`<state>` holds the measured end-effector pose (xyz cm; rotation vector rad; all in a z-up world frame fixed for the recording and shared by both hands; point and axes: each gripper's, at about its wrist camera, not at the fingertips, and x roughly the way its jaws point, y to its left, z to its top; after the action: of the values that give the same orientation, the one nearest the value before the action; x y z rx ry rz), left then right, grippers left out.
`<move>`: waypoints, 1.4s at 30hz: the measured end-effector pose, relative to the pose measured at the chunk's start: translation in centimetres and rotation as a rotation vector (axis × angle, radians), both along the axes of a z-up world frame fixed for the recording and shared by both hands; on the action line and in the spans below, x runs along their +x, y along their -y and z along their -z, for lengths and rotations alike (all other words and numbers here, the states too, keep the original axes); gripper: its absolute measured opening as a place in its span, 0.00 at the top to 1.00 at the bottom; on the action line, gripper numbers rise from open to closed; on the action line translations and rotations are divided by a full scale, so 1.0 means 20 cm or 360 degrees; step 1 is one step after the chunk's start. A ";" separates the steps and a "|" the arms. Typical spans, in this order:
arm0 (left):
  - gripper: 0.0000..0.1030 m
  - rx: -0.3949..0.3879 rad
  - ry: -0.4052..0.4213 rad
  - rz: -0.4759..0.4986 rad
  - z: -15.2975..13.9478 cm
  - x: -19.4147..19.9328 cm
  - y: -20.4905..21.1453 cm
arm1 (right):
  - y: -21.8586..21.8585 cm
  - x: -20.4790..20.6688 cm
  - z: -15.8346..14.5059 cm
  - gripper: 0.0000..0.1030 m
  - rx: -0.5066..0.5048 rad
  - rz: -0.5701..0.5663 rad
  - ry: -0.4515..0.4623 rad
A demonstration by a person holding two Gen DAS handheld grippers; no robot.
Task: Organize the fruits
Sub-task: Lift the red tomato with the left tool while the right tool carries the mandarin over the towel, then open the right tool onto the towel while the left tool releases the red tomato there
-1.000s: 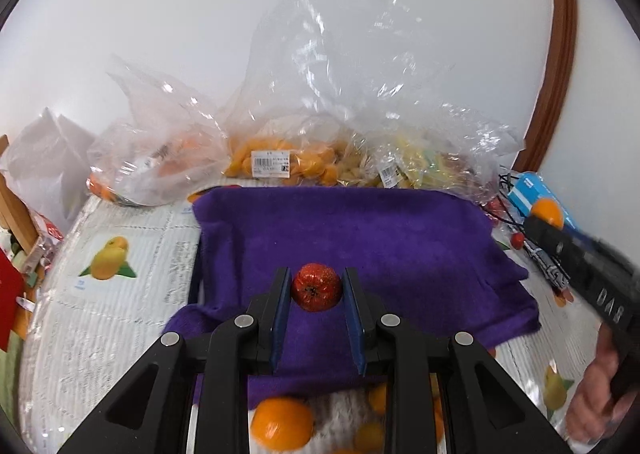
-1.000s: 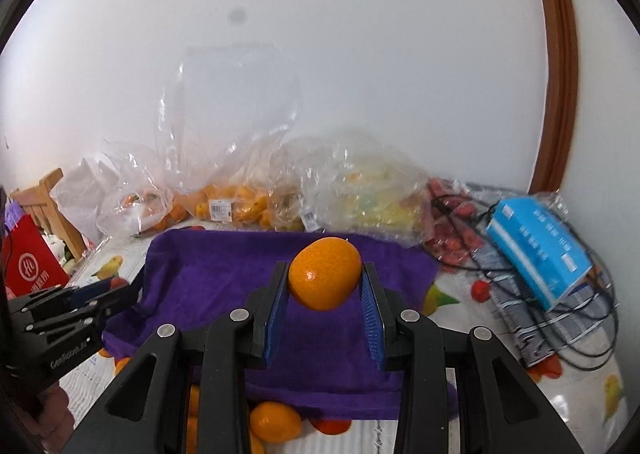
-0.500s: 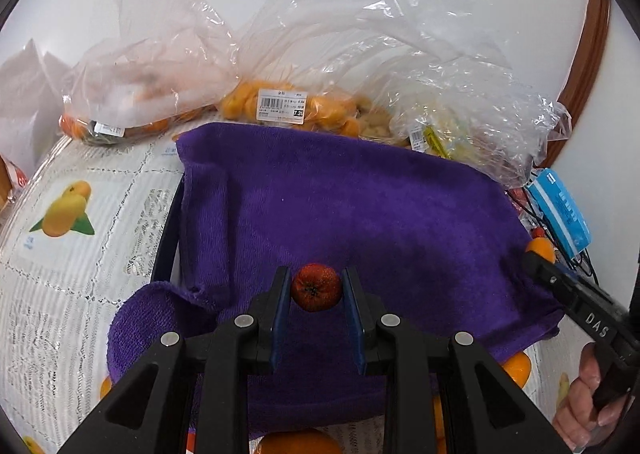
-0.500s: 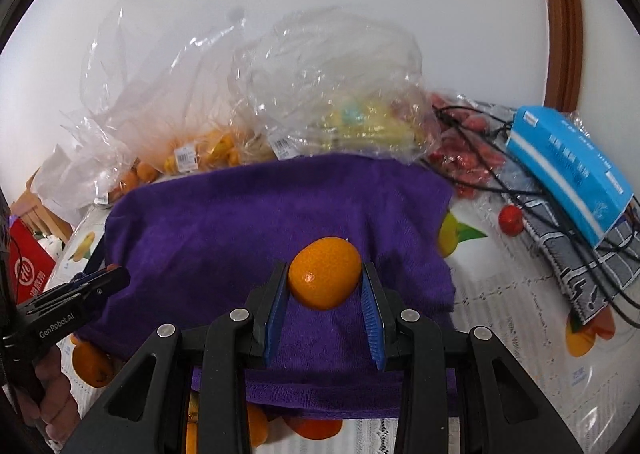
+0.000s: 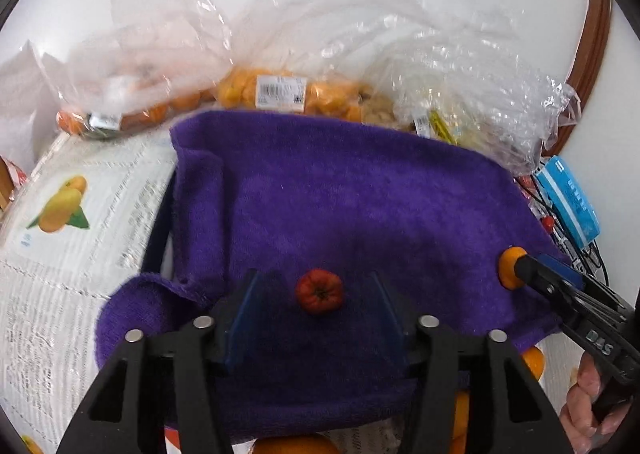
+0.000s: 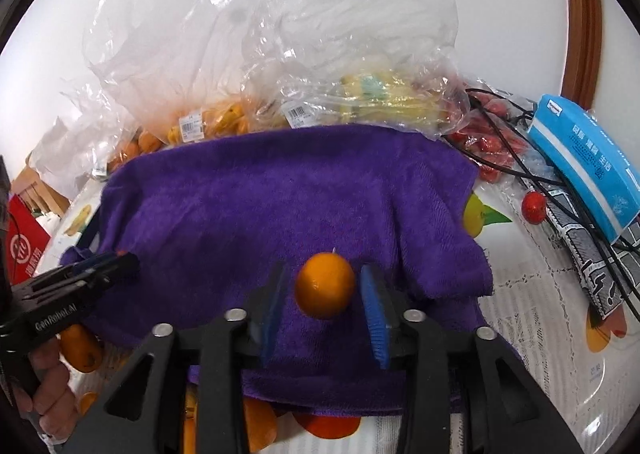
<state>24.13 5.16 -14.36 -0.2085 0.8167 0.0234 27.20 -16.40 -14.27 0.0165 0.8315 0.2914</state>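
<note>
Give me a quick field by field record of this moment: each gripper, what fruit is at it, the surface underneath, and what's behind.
left gripper: open, fingers well clear of the fruit
fruit at left gripper: small red ribbed fruit, lying on the cloth
right gripper: open, narrow gaps either side of the fruit
fruit at right gripper: round orange citrus fruit; contact with the cloth cannot be confirmed
surface: purple terry towel
behind: clear plastic bags of orange fruit
right side: blue carton over black cables

A home dining table: fruit-print tablecloth (image 5: 80,213), grocery bags of fruit (image 5: 280,93), tissue box (image 6: 588,165).
</note>
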 end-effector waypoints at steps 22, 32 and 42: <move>0.46 -0.0013 0.0233 -0.0069 -0.15 -0.22 -0.08 | 0.00 -0.17 -0.19 0.41 0.0048 -0.0090 0.0238; 0.44 -0.0020 0.0254 -0.0134 -0.09 -0.52 -0.21 | 0.02 -0.35 -0.11 0.44 0.0082 -0.0117 0.0202; 0.44 -0.0090 0.0164 -0.0102 -0.03 -0.57 -0.24 | -0.04 -0.41 0.02 0.45 0.0000 -0.0147 0.0069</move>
<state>12.77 9.90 -13.86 -0.2870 0.7083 0.0494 19.03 -15.64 -14.62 -0.0283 0.7907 0.3775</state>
